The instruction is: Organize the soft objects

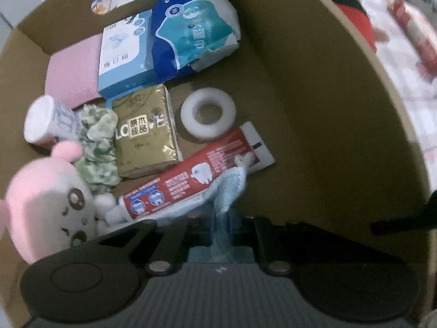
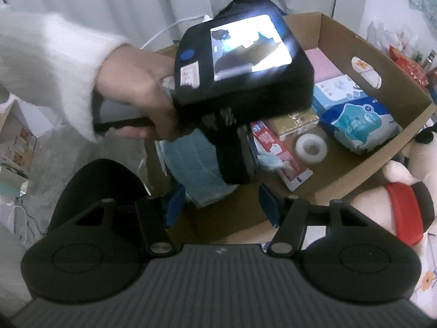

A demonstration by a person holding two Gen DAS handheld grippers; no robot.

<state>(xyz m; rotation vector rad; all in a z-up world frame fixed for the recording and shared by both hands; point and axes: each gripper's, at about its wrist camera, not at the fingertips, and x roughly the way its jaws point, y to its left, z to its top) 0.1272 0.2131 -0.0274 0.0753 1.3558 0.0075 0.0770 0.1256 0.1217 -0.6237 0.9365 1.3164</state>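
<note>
A cardboard box (image 1: 286, 87) holds soft goods. In the left wrist view my left gripper (image 1: 221, 227) is inside the box, shut on a light blue cloth (image 1: 226, 188) that drapes over a red toothpaste box (image 1: 191, 180). Around it lie a pink plush toy (image 1: 46, 205), a green scrunchie (image 1: 98, 147), a gold tissue pack (image 1: 144, 134), a white foam ring (image 1: 209, 116) and a blue tissue pack (image 1: 194, 30). In the right wrist view my right gripper (image 2: 221, 202) is open and empty at the box's near edge (image 2: 245, 224), behind the left gripper body (image 2: 240, 82). The blue cloth (image 2: 196, 164) hangs below it.
A pink sponge block (image 1: 71, 76), a light blue wipes box (image 1: 123, 52) and a white roll (image 1: 46, 123) sit at the box's back left. A white plush with a red collar (image 2: 404, 207) lies outside the box to the right. A red packet (image 1: 418, 32) lies on the patterned surface beyond.
</note>
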